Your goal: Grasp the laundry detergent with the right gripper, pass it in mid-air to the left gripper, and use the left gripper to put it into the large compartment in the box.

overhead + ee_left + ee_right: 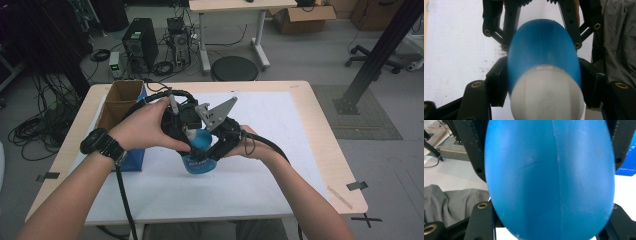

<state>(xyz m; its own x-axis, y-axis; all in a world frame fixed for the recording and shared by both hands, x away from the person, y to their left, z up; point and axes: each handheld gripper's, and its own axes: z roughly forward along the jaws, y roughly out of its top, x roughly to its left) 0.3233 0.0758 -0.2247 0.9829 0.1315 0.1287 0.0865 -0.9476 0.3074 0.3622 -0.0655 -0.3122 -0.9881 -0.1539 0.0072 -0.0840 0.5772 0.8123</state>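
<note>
Above the middle of the white mat [260,175], both grippers meet on one blue bottle [200,140] — an egg-shaped body with a pale cap end. In the high view the left gripper [187,131] comes in from the left and the right gripper [220,142] from the right, with its grey three-cornered plate on top; the bottle sits between them, held off the mat, near a blue label or card [199,164] just below it.

In the left gripper view the bottle [544,57] runs lengthwise along the jaws: its white cap end is nearest the camera, the blue rounded end points away. The left jaws are closed partway, pressing the body on both sides near the cap. Beyond, the other gripper's black jaws flank the far blue end.

In the right gripper view the blue body [549,180] stands lengthwise too, its seam running along the jaws, which press it on both sides

A cardboard box [120,102] stands at the table's left edge, well apart
</note>
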